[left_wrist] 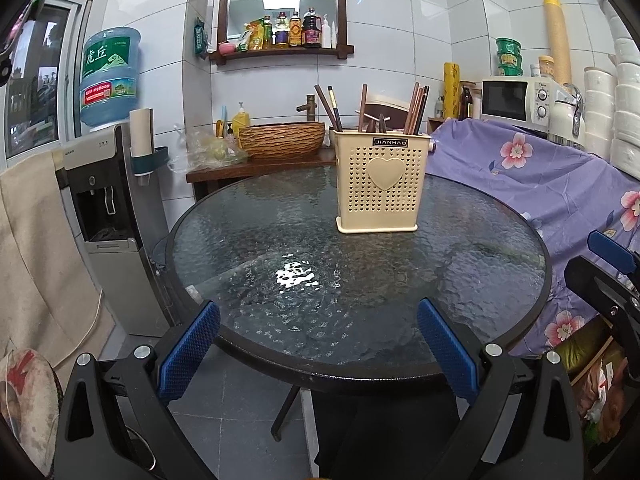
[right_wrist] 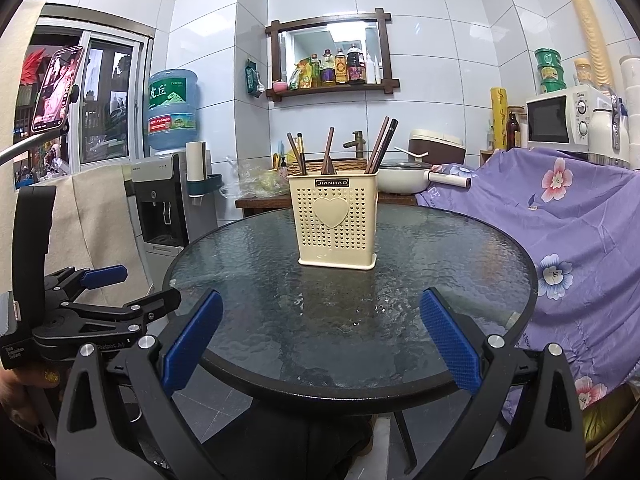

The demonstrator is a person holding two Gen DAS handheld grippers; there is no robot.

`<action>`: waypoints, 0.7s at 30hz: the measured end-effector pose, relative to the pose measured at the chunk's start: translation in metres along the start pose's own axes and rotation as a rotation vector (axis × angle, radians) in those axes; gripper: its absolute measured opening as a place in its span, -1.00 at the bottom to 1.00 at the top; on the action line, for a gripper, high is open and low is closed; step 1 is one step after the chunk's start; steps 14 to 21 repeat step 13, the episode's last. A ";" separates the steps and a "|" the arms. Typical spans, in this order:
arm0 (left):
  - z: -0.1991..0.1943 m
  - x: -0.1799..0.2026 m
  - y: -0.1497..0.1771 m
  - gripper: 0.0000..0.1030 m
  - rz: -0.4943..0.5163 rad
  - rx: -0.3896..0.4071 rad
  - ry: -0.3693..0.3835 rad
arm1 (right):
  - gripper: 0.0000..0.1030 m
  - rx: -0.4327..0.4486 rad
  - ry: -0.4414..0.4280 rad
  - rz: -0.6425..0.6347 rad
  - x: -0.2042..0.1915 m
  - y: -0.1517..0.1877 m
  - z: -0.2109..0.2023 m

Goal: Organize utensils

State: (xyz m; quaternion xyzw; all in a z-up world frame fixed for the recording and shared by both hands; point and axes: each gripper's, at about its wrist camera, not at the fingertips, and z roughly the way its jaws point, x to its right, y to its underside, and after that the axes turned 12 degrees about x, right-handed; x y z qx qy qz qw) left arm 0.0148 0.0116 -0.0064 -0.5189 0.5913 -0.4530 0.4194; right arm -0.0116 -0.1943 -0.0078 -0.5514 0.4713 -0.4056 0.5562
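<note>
A cream perforated utensil holder (left_wrist: 378,182) (right_wrist: 336,222) with a heart on its front stands upright on the far part of the round glass table (left_wrist: 280,280) (right_wrist: 280,320). Several brown chopsticks (left_wrist: 416,110) (right_wrist: 380,146) lean inside it. My left gripper (left_wrist: 318,346) hangs open at the table's near edge, nothing between its blue pads. My right gripper (right_wrist: 320,338) is also open and empty at the near edge, well short of the holder. The left gripper (right_wrist: 104,288) shows at the left of the right wrist view, and the right gripper (left_wrist: 612,272) at the right edge of the left wrist view.
A purple flowered cloth (left_wrist: 540,184) (right_wrist: 580,240) covers furniture right of the table. Behind stand a wooden counter with a woven bowl (left_wrist: 282,140), a pot (right_wrist: 404,178), a microwave (right_wrist: 568,120) and a water dispenser (left_wrist: 108,208) at left. A phone on a stand (right_wrist: 56,88) hangs far left.
</note>
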 end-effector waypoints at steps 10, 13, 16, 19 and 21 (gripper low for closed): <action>-0.001 -0.002 0.002 0.88 -0.027 0.003 0.001 | 0.89 -0.002 0.003 0.004 0.002 -0.002 0.001; 0.000 -0.002 0.002 0.88 -0.022 -0.005 -0.006 | 0.89 -0.002 0.007 0.003 0.001 -0.002 0.001; 0.000 -0.002 0.002 0.88 -0.022 -0.005 -0.006 | 0.89 -0.002 0.007 0.003 0.001 -0.002 0.001; 0.000 -0.002 0.002 0.88 -0.022 -0.005 -0.006 | 0.89 -0.002 0.007 0.003 0.001 -0.002 0.001; 0.000 -0.002 0.002 0.88 -0.022 -0.005 -0.006 | 0.89 -0.002 0.007 0.003 0.001 -0.002 0.001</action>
